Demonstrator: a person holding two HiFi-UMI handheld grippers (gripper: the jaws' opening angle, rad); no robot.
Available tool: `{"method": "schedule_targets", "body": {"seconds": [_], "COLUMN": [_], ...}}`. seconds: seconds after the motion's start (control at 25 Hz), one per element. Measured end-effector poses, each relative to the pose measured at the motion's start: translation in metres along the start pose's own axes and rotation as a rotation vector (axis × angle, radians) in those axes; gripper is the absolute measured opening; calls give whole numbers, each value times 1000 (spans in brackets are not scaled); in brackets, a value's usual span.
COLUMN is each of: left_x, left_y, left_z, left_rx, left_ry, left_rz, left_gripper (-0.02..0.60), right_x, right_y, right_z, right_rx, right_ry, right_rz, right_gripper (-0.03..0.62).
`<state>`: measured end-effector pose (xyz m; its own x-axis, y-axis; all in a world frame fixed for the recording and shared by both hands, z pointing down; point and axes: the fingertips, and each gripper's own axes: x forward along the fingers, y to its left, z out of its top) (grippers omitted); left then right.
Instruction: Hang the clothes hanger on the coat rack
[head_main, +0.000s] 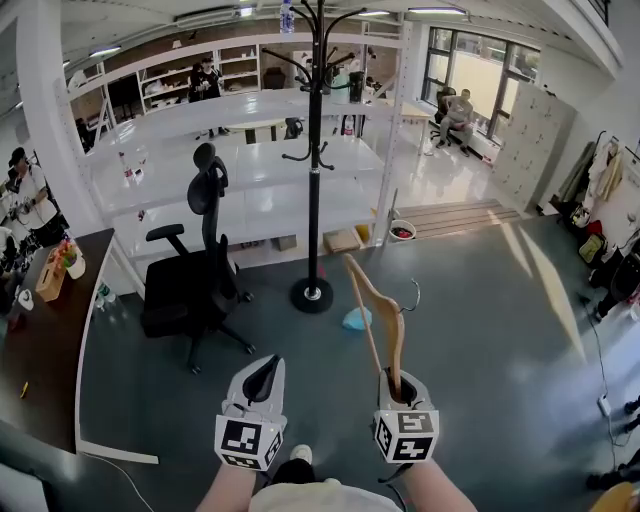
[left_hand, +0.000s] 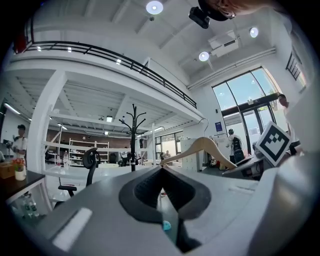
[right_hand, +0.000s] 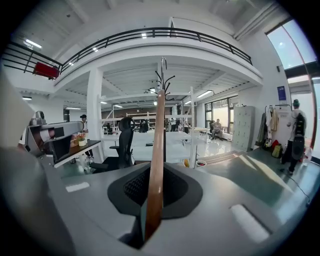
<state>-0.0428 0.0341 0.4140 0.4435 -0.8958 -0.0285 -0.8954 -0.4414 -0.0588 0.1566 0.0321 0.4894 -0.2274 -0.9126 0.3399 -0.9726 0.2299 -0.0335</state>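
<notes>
R gripper (head_main: 398, 388) is clamped on one arm of the wood hanger (head_main: 383, 318), which sticks up & fwd, well short of the rack (head_main: 314, 180) standing ahead on the floor (head_main: 480, 330) w/ a chair (head_main: 190, 285) to its left, while L gripper (head_main: 262, 384) is closed up, empty.

A light wooden clothes hanger (head_main: 392, 340) with a thin metal hook (head_main: 414, 296) is held upright and slightly tilted, clamped at one arm's end by the right gripper (head_main: 399, 388). A tall black coat rack (head_main: 314, 180) with curved pegs is seen standing apart, beyond it.
</notes>
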Motion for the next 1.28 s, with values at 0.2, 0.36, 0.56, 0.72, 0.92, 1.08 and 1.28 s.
{"method": "schedule_targets", "body": {"seconds": [0.2,0.36,0.56,0.72,0.92,1.08,1.28], "left_x": [5,15,36,55,76,92,118], "left_y": [8,24,51,82,113,132,150], "left_z": [-8,-14,-17,-18,-17,-21,-35], "left_rx": [-5,-15,-15,-12,-15,-23,-30], "left_ry": [12,15,13,1,-10,-11,10], "left_rz": [2,7,-5,-13,-32,-31,-22], "left_gripper": [0,0,0,0,0,0,0], "right_x": [10,28,58,87,118,141,171], "right_y": [2,4,9,16,24,26,14], "right_z": [-2,-1,6,19,37,48,51], "right_rx": [8,10,21,26,28,31,39], "right_ry": [6,17,23,10,-2,-8,6], "right_rz": [3,-5,-20,-40,-65,-68,-75], "right_gripper": [50,49,49,50,50,49,49]}}
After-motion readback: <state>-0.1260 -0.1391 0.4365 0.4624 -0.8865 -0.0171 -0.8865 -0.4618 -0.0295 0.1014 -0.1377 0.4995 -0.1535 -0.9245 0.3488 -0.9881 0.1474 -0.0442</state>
